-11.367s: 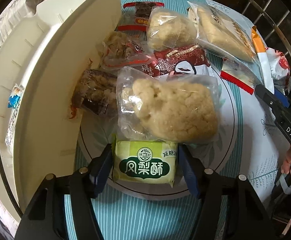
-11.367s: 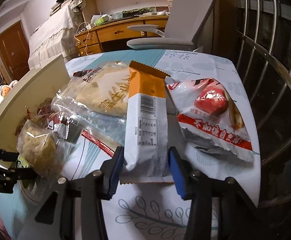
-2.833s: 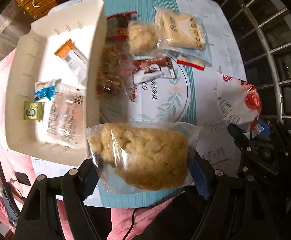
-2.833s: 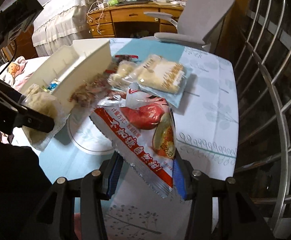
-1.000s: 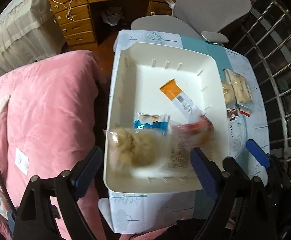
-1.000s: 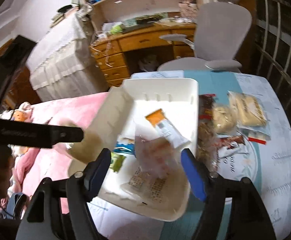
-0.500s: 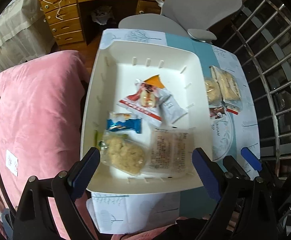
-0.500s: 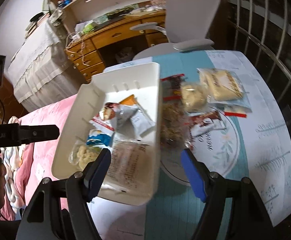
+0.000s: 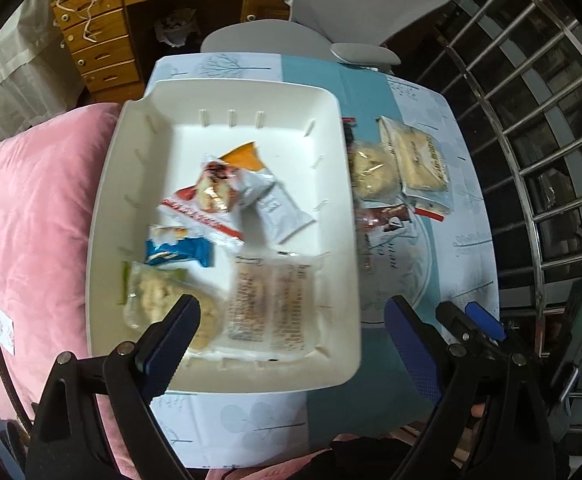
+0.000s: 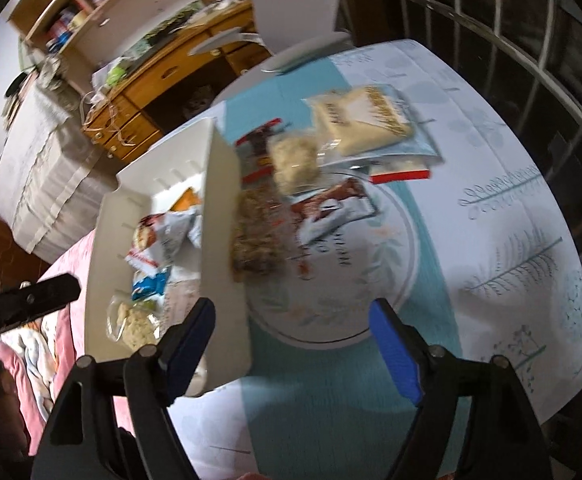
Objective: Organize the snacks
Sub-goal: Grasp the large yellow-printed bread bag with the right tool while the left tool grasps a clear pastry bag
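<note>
2 pairs of tongs hang above the table, both spread wide with nothing between their blue pads. The left gripper (image 9: 291, 320) hovers over the near end of the white tray (image 9: 343, 184); the right gripper (image 10: 291, 328) hovers over the teal-and-white tablecloth (image 10: 511, 208), its left pad in front of the tray's near corner, though contact cannot be judged.

Inside the tray lie a bag of crumbly pastry (image 9: 159, 296) at the near left corner, a clear flat packet (image 9: 271, 300) beside it, a blue wrapper (image 9: 179, 252), a red-and-white bag (image 9: 207, 204) and an orange-and-white bar (image 9: 267, 196). 2.8 s ago the left gripper was clamped on the pastry bag and the right one on the red-and-white bag; both bags now rest in the tray and both grippers are empty. 11.4 s ago the right gripper held the orange-and-white bar, which now lies partly under the red-and-white bag.

The tray's long axis runs away from the left camera, toward the grey chair (image 9: 355, 4). The bar lies diagonally, orange end toward the far wall.

Beside the tray, on the cloth, sit a second pastry bag (image 10: 295, 160), a yellow cake packet (image 10: 367, 120), a brown wrapper (image 10: 331, 208) and a bag of brown snacks (image 10: 255, 232) touching the tray's wall.
</note>
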`<state>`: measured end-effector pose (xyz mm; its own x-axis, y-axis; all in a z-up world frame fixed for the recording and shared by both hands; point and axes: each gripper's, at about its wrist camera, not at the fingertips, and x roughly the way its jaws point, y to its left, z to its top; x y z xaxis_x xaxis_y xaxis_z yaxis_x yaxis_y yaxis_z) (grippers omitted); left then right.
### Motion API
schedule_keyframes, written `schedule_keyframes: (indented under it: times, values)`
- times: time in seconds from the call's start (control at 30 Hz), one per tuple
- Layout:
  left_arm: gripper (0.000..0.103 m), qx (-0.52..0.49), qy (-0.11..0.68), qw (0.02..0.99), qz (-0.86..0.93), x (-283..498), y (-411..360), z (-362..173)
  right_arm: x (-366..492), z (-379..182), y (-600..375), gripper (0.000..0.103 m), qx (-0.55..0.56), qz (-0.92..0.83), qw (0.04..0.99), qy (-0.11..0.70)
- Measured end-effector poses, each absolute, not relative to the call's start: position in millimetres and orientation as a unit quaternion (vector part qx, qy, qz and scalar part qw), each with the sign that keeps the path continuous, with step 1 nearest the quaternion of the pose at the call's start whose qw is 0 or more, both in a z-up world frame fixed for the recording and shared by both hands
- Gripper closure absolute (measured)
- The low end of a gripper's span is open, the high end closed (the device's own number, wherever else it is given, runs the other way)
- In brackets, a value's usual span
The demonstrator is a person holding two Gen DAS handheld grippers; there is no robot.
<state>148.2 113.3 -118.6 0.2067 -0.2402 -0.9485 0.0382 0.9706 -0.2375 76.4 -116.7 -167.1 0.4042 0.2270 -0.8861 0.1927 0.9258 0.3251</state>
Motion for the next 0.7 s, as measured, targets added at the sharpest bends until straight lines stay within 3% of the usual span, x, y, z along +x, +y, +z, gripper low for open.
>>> schedule_keyframes:
  times: [0.3, 0.7]
  values:
    - [0.011, -0.063, 0.620, 0.776, -0.101, 173, 65, -120, 106, -181, -171, 0.014, 0.216, -0.008, 0.801, 0.559]
    - [0.011, 0.039, 0.618, 0.774, -0.134, 236, -14, -140, 181, -195, -233, 0.006, 0.239, -0.001, 0.798, 0.553]
